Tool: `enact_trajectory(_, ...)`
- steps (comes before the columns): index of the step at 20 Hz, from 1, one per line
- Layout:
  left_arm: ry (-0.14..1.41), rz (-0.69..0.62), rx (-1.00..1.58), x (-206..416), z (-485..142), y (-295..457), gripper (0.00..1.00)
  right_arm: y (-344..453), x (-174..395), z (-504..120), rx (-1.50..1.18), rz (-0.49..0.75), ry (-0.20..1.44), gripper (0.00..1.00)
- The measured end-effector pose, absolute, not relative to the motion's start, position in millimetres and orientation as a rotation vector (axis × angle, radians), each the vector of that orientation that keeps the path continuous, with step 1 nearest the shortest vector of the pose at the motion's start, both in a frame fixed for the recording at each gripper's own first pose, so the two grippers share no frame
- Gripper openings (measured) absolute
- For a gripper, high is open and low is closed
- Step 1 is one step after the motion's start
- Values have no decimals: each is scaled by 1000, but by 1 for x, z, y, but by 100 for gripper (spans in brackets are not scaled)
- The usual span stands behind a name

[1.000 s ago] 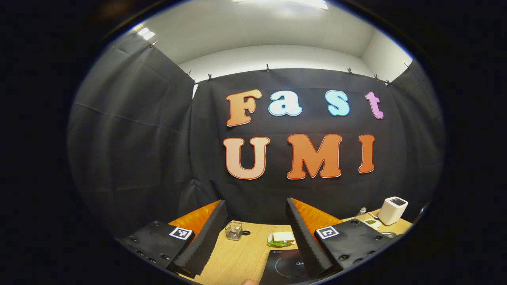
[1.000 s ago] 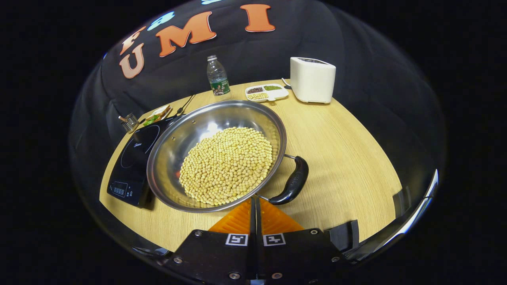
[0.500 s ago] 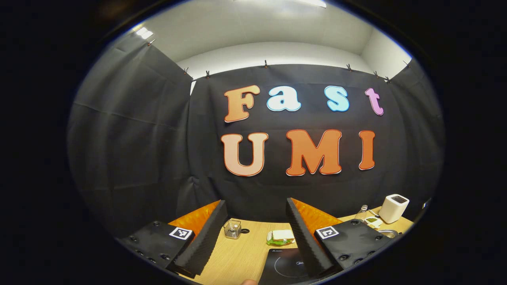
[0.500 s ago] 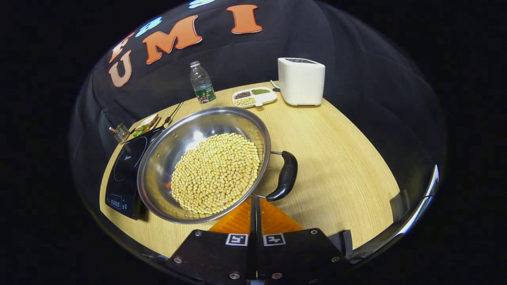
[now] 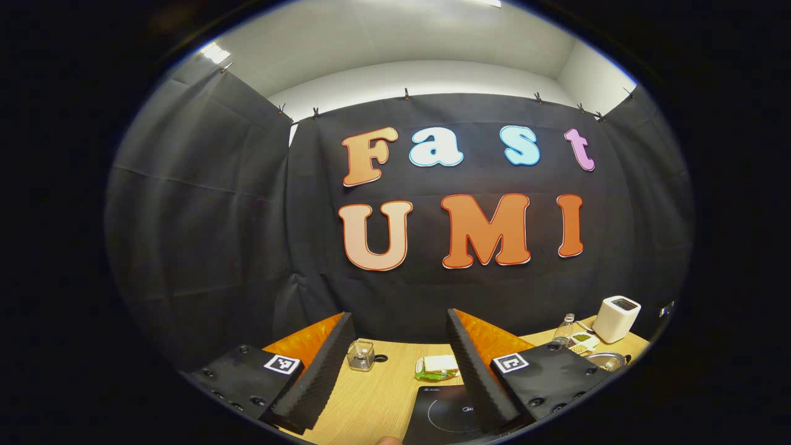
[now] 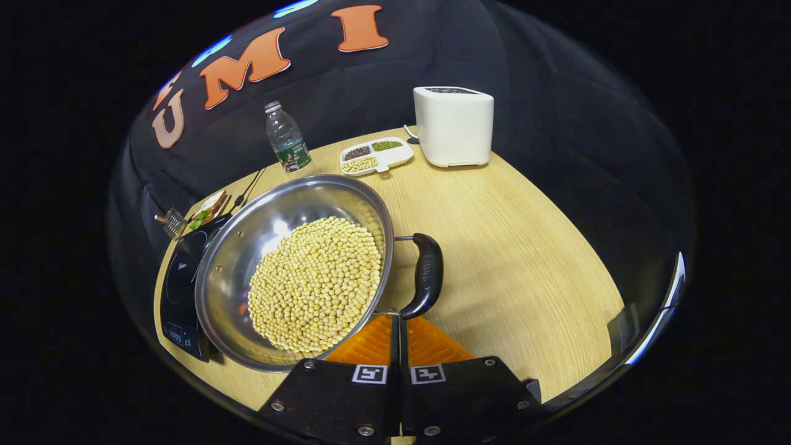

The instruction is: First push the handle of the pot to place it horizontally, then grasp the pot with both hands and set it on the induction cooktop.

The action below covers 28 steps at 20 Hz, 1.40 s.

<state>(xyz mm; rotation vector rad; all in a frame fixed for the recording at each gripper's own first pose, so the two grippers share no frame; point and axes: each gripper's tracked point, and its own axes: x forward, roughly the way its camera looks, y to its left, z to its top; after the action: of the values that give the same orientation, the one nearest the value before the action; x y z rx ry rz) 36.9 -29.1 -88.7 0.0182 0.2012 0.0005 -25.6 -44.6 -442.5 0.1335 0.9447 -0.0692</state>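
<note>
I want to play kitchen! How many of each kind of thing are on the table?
Pots: 1, pot full of beans
Cooktops: 1, induction cooktop
Bottles: 1, bottle
Snack trays: 1, divided tray
White appliances: 1, appliance
Sandwiches: 1, sandwich
Wire baskets: 1, basket
Total: 7

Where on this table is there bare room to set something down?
Open wood lies right of the pot's handle, running from the toaster toward the near edge. It is crowded left of the pot: cooktop, sandwich, bottle and divided dish.
</note>
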Motion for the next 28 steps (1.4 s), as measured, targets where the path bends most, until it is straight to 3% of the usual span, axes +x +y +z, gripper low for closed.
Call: enact_trajectory(28, 299, -44, 0, 44, -158, -67, 98, -69, 34, -445, 129, -153, 915, 0)
